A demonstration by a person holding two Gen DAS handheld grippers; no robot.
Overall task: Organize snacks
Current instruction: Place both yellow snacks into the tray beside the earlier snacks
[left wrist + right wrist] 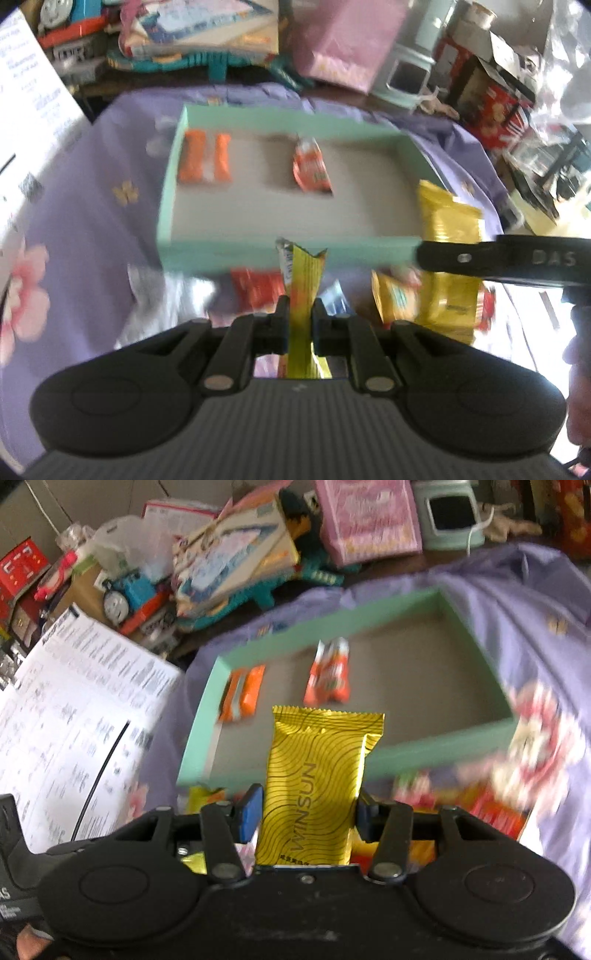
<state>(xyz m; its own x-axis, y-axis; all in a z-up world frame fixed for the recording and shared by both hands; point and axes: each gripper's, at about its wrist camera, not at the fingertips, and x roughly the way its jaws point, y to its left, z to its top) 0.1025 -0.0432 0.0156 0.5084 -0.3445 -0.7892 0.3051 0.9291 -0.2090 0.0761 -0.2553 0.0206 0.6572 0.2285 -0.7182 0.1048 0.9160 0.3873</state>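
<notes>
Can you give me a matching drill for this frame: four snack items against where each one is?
1. gold Winsun pack
2. yellow-green packet
3. orange bars
4. red-orange pack

a. mint tray, left end
b. left gripper
c. tray, middle
d. right gripper

Pairs: 1-d, 2-b, 3-a, 4-c

Both wrist views look steeply down, sharing the green tray (280,251).

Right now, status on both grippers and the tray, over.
Left gripper shut on yellow-green packet. Right gripper shut on gold packet. Green tray ahead holds orange snacks. Path clear.
</notes>
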